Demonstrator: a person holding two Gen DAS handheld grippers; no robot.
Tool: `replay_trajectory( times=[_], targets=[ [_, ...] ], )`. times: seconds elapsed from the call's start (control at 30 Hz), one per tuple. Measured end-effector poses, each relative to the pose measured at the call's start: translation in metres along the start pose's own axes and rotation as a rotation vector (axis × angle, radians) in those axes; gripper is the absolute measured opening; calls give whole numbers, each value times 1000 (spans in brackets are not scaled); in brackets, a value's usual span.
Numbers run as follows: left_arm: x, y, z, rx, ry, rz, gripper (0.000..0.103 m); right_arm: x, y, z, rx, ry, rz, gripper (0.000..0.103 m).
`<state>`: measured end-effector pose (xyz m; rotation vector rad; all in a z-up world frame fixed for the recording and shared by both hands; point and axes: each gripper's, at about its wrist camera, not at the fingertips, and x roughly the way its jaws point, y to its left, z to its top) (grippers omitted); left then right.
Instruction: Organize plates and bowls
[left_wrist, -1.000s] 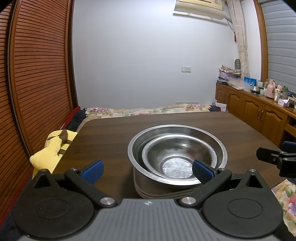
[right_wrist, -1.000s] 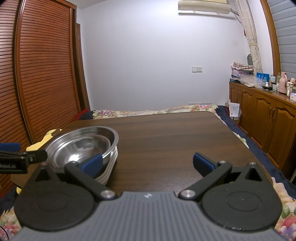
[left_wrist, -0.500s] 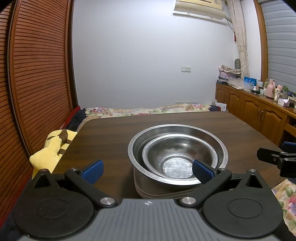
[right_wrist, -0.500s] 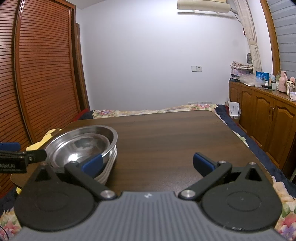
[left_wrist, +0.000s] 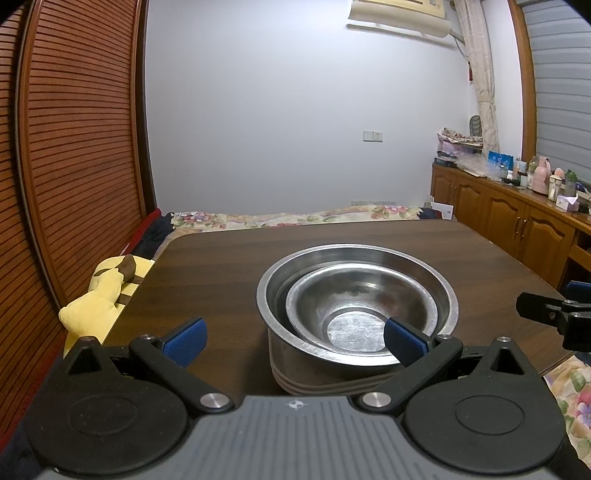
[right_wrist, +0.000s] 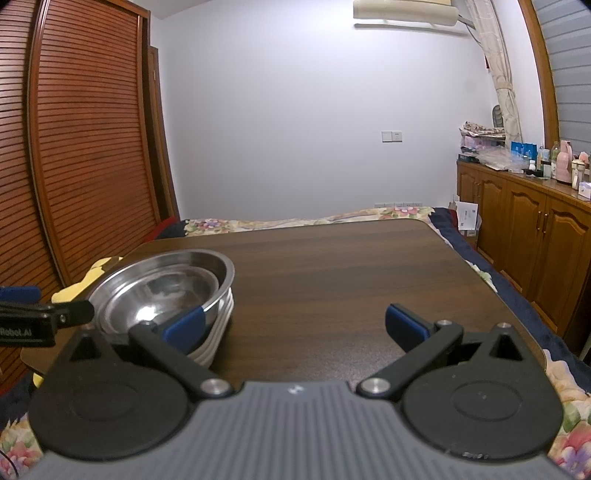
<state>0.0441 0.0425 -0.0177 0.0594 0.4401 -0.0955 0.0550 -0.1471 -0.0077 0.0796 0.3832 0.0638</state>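
steel on dark wood: a smaller shiny metal bowl (left_wrist: 360, 310) sits nested inside a larger stainless steel bowl (left_wrist: 354, 258), and both rest on a stack of white plates (right_wrist: 218, 332) toward the left part of the dark brown wooden table (right_wrist: 332, 280), with a yellow plush toy (left_wrist: 98, 299) lying just off the table's left edge. the left gripper (left_wrist: 293, 338) is spread wide and holds nothing, its right blue pad in front of the bowls' near rim. further right, the right gripper (right_wrist: 293, 325) is likewise wide apart and empty over bare tabletop beside the stack.
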Motion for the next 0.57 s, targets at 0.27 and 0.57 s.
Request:
replay_trajectory(
  times=[0.27, 0.57],
  targets=[
    [0, 0, 0, -1, 1, -1, 103, 0, 0, 0, 1, 0, -1, 103],
    [0, 0, 0, -1, 1, 1, 103, 2, 1, -1, 1, 1, -2, 103]
  ],
)
